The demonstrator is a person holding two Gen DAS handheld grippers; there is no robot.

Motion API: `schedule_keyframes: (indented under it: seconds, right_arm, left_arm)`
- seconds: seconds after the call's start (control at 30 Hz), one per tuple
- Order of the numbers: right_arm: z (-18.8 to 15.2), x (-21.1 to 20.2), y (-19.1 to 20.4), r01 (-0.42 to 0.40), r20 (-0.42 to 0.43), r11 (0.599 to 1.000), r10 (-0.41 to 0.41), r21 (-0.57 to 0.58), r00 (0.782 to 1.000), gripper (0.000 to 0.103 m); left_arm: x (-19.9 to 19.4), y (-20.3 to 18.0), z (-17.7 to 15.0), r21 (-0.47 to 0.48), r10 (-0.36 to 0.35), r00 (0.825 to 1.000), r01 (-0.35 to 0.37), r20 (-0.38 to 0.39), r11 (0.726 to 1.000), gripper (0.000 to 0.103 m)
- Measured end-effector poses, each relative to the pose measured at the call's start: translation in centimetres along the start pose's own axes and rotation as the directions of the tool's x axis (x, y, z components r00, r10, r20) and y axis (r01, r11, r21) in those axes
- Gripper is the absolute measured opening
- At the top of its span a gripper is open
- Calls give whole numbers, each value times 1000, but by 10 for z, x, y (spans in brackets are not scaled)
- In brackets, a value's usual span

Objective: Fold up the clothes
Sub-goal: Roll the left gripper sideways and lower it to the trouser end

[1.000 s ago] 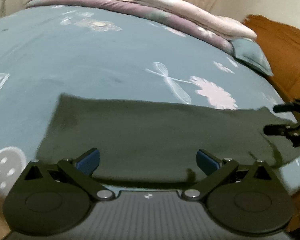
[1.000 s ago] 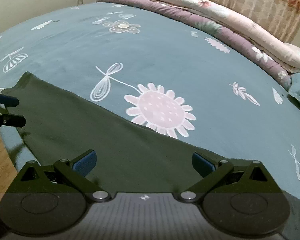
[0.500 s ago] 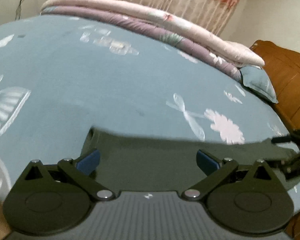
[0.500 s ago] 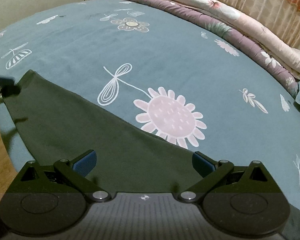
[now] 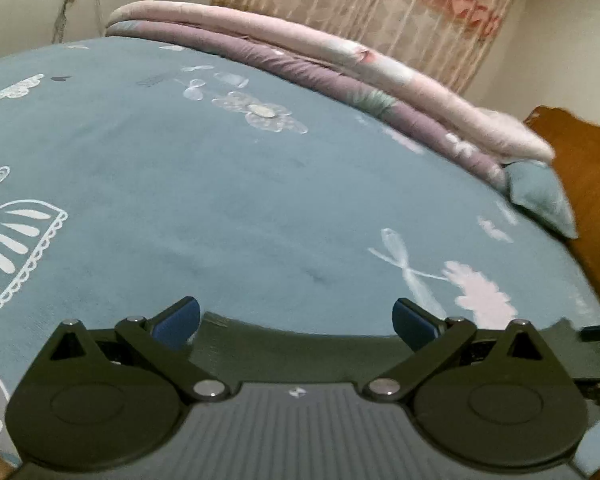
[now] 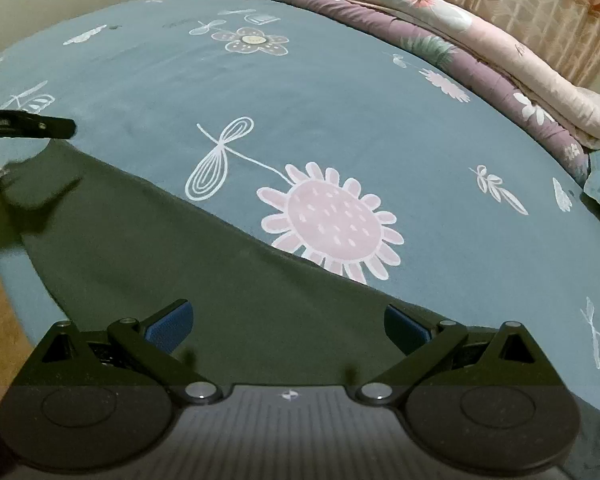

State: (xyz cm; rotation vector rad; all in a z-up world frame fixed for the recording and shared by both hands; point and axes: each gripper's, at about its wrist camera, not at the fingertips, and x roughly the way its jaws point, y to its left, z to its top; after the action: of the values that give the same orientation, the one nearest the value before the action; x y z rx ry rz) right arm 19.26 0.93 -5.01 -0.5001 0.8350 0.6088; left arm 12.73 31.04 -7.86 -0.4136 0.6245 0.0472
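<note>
Blue bedsheet printed with white and pink flowers covers the bed, with a rolled quilt along its far side, a curtain behind, and a wooden headboard at the right of the left view.

On the near edge of the bed lies the garment, a dark green cloth spread flat and smooth in a long strip, its far hem running slantwise across the right view and brushing the big pink flower. No collar or sleeve shows, so what kind of garment it is I cannot tell.

Both tools are held just over its near edge. The left gripper has its jaws wide apart with nothing between them; only a thin band of the cloth shows past them. The right gripper is likewise spread wide and empty, above the cloth.

The step in hand looks like taking the near hem at two points for a fold away from the body. To do it well, I judge each tool should go down until one finger slides under the hem, then pinch a single layer. Lift both ends evenly, carry them level to the far hem, and lay the edges true before letting go, lest the soft cloth sag or bunch.
</note>
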Motion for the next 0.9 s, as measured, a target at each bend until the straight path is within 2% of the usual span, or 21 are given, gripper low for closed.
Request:
schedule_keyframes:
  seconds: [0.1,0.23,0.37,0.47,0.57,0.67,0.8,0.9]
  right_arm:
    - [1,4,2,-9,-3,1000,9,-10,1000,103]
    - [4,8,6,-21,-9,999,21,-24,1000,103]
    - [6,7,7,-34,-1,999,34,-33,999,103]
    - [7,10,4,-47,-1,999,47,-19,999,103]
    - [10,15,4,-61,-5,998,61,-20,998,103]
    - [14,19,9,-96,3,995,96,-32,995,103]
    - [28,24,23,-149,22,984,152,-96,988,103]
    - [45,26,47,-178,49,961,192,-212,980,103]
  left_arm:
    - [2,-4,-6,14,-46,999,46,-21,999,102]
    - [19,0,-9,6,-20,999,21,-46,1000,101]
    - [-4,0,2,16,5,1000,-5,-11,1000,102]
    - [-24,20,6,-80,-29,999,28,-20,996,102]
    - [-41,43,3,-236,-98,994,86,-39,968,102]
    - [-55,50,-10,-317,-140,989,121,-39,941,102]
    - [-62,48,-28,-344,-114,991,84,-67,935,102]
    - [-65,52,-39,-410,-123,991,87,-61,908,102]
